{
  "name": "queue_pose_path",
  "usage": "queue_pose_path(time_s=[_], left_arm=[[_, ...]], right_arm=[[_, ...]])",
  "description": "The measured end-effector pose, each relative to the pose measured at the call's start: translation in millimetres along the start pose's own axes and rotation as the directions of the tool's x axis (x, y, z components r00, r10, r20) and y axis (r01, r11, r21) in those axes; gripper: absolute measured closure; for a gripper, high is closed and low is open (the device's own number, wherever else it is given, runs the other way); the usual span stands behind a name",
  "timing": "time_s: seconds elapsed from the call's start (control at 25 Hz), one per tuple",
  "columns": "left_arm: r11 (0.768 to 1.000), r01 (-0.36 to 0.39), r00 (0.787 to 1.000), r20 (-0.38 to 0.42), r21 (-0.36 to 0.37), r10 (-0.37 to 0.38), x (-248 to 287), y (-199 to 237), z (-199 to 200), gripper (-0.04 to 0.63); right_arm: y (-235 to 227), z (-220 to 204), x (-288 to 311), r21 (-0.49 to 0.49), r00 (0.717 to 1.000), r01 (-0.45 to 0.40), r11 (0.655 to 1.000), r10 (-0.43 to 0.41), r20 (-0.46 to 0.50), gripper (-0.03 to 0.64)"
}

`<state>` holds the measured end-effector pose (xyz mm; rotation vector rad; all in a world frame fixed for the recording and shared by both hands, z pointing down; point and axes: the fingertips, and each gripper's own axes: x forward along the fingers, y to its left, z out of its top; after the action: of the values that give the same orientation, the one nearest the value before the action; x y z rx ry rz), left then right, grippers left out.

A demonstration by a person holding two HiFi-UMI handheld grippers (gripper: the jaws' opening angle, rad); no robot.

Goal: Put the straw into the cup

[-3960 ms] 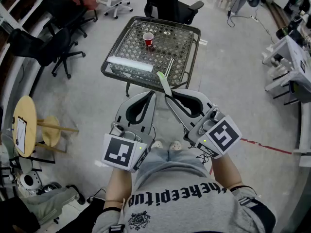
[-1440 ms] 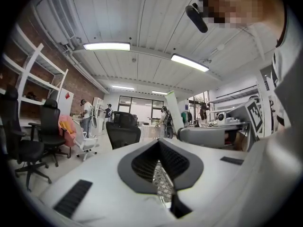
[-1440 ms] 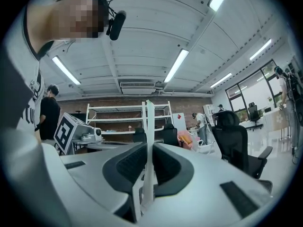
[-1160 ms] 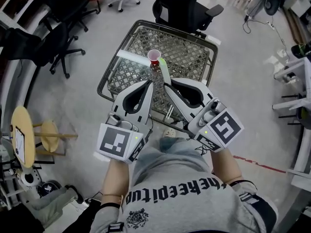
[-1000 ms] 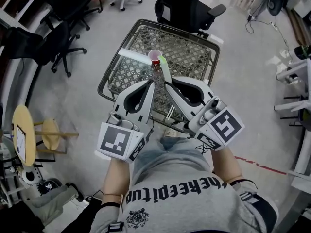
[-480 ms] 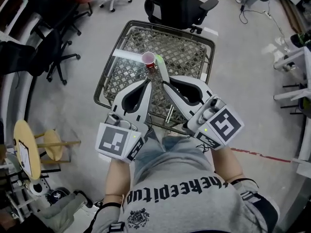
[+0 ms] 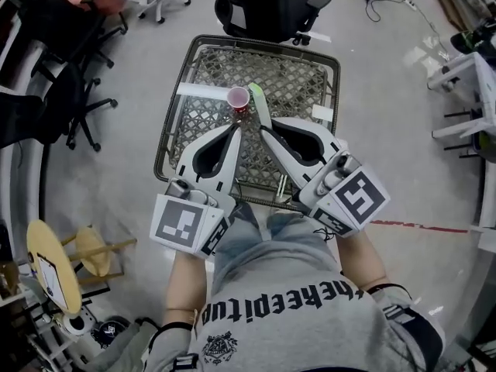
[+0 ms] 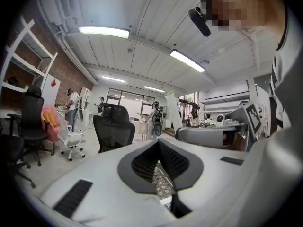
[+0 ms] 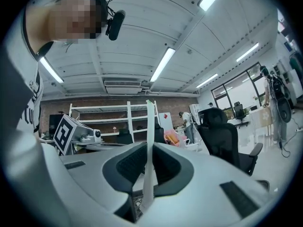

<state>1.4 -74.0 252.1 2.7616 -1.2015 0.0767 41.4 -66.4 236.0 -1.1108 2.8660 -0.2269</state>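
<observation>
I see the mesh tabletop [image 7: 291,76] from the head view, its near edge partly hidden behind both grippers. The left gripper [image 7: 235,127] has its fingers clenched tip to tip on nothing, and the right gripper [image 7: 264,131] has its fingers grasping the straw [image 7: 260,108]. The red cup [image 7: 238,98] stands upright just to the far side of the left gripper's tips. The straw's lower end is hidden between the right fingers, and its green-tipped top sits just right of the cup's rim, though I cannot tell whether it touches it.
</observation>
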Motion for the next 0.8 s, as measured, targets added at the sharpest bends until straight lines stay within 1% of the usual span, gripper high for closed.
queue_pose_path(time_s=[0.44,0.8], left_arm=[[0.993,0.118,0.993,-0.024,-0.005,-0.119,-7,44,3,0.578],[0.977,0.211,0.976,-0.042,-0.014,-0.212,-5,77,0,0.578]], right_arm=[[9,-4,46,0.012,0.993,0.119,0.993,-0.118,-0.006,0.561],[6,-11,77,0.021,0.975,0.221,0.975,-0.221,-0.008,0.561]])
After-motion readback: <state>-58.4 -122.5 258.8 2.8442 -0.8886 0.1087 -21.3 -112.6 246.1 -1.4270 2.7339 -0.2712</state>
